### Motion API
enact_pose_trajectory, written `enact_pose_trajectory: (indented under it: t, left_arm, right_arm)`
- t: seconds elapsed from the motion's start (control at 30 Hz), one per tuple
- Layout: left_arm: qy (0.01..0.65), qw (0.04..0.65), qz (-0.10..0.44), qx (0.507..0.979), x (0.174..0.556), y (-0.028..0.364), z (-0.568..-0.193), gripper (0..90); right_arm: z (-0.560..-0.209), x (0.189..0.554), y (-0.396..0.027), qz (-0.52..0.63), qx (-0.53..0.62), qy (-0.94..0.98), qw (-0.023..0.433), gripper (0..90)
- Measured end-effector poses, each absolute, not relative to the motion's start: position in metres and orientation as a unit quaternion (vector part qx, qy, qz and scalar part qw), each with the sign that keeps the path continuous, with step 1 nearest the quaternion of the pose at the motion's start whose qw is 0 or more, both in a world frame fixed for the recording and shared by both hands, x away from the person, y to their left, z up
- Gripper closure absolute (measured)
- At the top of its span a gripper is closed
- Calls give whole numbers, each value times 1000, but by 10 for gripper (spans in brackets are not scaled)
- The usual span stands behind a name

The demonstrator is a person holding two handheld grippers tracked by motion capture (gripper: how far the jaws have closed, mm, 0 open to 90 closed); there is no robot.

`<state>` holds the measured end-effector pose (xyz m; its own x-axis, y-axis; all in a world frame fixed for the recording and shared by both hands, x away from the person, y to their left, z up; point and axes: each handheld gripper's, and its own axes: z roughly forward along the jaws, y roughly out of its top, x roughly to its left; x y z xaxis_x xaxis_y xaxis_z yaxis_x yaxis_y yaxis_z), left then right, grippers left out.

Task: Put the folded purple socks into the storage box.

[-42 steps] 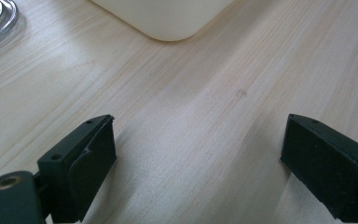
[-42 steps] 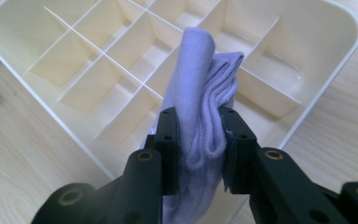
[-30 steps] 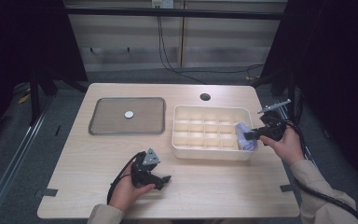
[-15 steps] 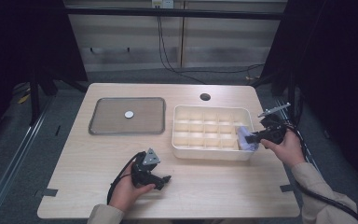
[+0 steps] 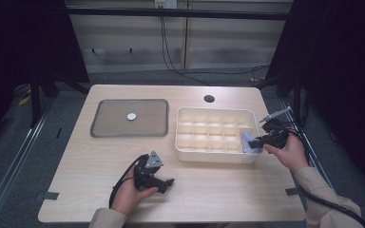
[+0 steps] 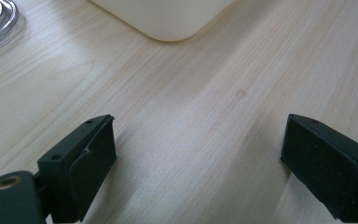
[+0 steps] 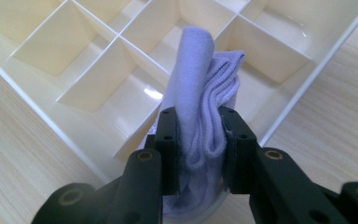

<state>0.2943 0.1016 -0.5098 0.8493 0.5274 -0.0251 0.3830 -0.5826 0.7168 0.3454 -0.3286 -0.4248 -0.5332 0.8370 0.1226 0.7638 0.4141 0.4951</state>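
On the pale wood table [image 5: 76, 190], a grey tray [image 5: 109, 128] holds a small disc [image 5: 131, 116], too small to identify. The left gripper [image 6: 198, 154] rests wide open and empty. The right gripper [image 7: 199, 140] clamps a folded lavender cloth [image 7: 200, 102] over the cream divided box's [image 5: 185, 152] near right corner compartment.

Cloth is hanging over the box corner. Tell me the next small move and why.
Probably lower the right gripper so the folded lilac cloth settles into the corner compartment of the divided box: the jaws clamp it upright just above that compartment.
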Motion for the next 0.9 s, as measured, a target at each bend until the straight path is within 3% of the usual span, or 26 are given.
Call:
enact_pose_trajectory:
  t: [0.9]
  left_arm:
    - [257, 378, 95, 884, 294, 102, -510, 92]
  right_arm:
    - [-437, 343, -319, 229, 466, 852, 71, 730]
